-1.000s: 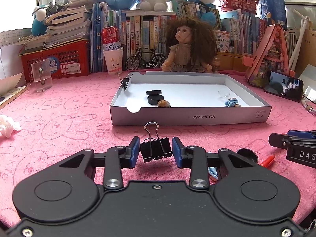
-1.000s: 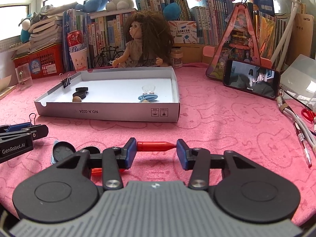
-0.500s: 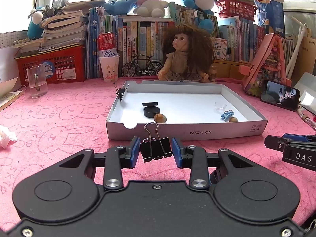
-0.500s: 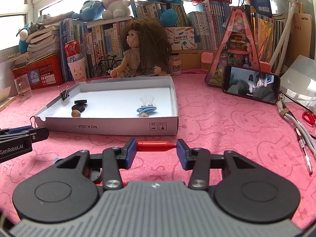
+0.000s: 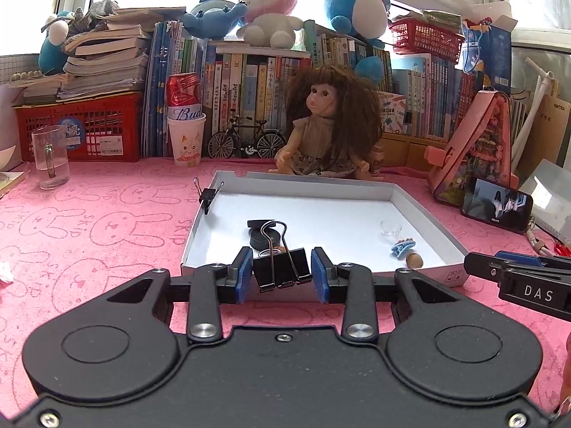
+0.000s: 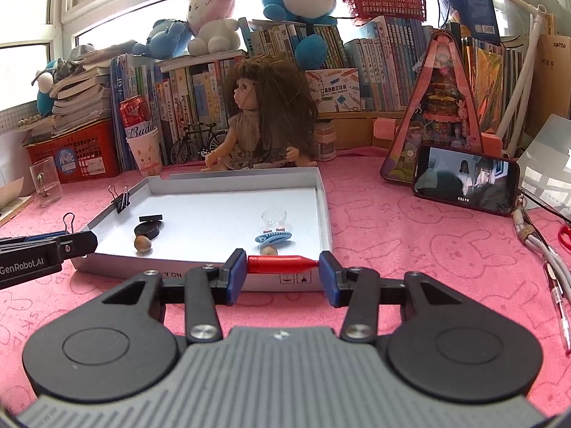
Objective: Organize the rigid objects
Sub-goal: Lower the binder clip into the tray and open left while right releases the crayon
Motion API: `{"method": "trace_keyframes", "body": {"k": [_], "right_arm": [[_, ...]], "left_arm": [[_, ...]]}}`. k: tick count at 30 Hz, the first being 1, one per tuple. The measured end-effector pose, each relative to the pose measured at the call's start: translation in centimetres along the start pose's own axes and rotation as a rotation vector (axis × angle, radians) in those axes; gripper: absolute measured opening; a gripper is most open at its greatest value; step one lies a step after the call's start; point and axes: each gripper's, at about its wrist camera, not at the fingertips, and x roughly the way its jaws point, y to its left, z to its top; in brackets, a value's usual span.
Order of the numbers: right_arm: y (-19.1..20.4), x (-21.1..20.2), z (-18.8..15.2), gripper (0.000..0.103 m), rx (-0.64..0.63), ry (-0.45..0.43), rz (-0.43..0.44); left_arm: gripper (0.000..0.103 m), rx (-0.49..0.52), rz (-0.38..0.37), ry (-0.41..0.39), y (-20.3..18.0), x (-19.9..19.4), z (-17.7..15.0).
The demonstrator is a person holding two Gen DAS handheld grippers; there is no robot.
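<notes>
My left gripper [image 5: 282, 274] is shut on a black binder clip [image 5: 280, 271] and holds it above the front edge of the white shallow box [image 5: 424, 210]. My right gripper [image 6: 283, 271] is shut on a red pen cap [image 6: 282, 263], held crosswise just before the box's front wall [image 6: 323, 207]. In the box lie black round discs [image 6: 148, 229], a hazelnut [image 6: 142, 241], a blue hair clip [image 6: 273, 238], a small clear cup [image 6: 274, 217] and a second nut [image 5: 414, 259]. Another binder clip [image 5: 207, 194] grips the box's left wall.
A doll [image 5: 330, 125] sits behind the box. A phone [image 6: 464, 183] leans at the right, with cables and a pen [image 6: 558, 303] beside it. A glass mug [image 5: 50, 157], a paper cup with a can [image 5: 185, 128], a red crate and books line the back.
Both grippers rose and moved forward toward the box, each keeping its object. The box now sits closer and lower in both views.
</notes>
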Motion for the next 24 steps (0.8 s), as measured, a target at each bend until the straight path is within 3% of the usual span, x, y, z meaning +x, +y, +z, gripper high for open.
{"method": "trace_keyframes", "body": {"k": [11,18,24], "right_arm": [[-1.0,4.2,4.1,0.049,0.040,0.010,0.041],[-1.5,9.6,7.4,0.049,0.078,-0.006,0.045],[-1.6,13.9,7.8,0.049,0.105,0.058,0.048]], "left_arm": [[0.033,-0.017,-0.074,-0.001,1.6,5.1,5.1],[0.033,-0.065,-0.056,0.078,2.9,12.2,8.0],[0.033,-0.024,-0.017,0.128,2.7,15.9,8.6]]}}
